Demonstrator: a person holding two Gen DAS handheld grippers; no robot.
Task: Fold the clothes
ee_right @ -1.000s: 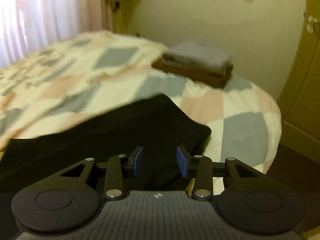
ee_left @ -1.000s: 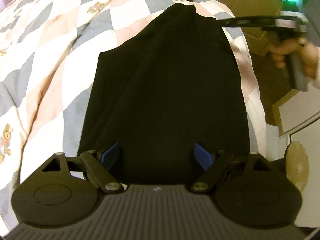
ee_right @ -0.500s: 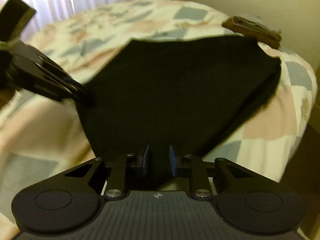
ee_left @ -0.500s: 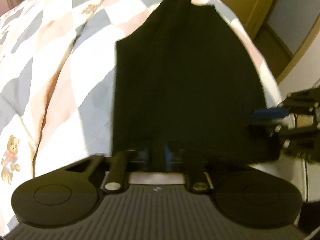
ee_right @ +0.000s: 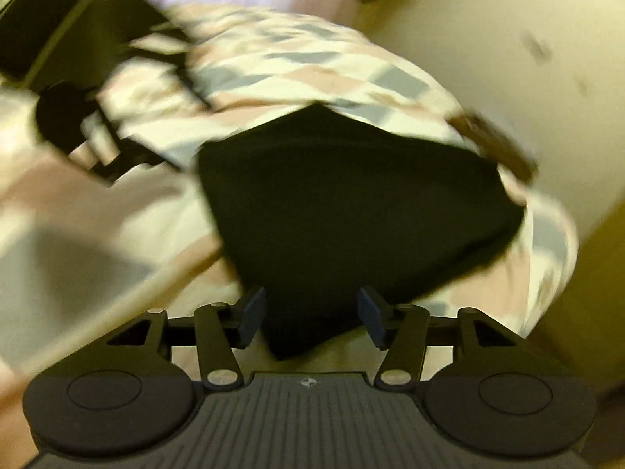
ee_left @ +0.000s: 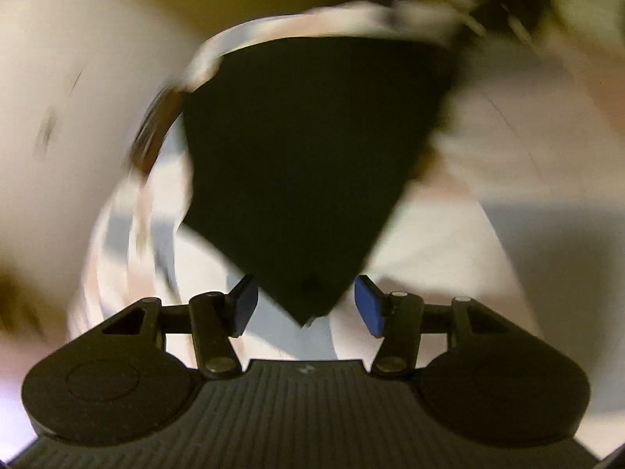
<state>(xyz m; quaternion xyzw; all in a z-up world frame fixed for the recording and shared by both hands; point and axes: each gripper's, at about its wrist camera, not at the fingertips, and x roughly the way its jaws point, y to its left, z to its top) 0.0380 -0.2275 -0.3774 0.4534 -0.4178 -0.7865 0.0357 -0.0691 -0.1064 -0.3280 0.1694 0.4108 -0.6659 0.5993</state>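
A black garment lies folded on the patchwork bedspread. One corner of it points toward my left gripper, which is open, its blue pads standing apart on either side of that corner. In the right wrist view the same black garment spreads ahead, a corner lying between the spread fingers of my open right gripper. Neither gripper holds the cloth. Both views are heavily blurred by motion.
The checked pink, grey and cream bedspread covers the bed. A brown folded pile sits at the far edge near the pale wall. The other gripper shows dark and blurred at left.
Both grippers were shut on the garment's edge half a second ago and now stand open, the cloth released in a shorter folded shape. Both cameras have swung sharply.
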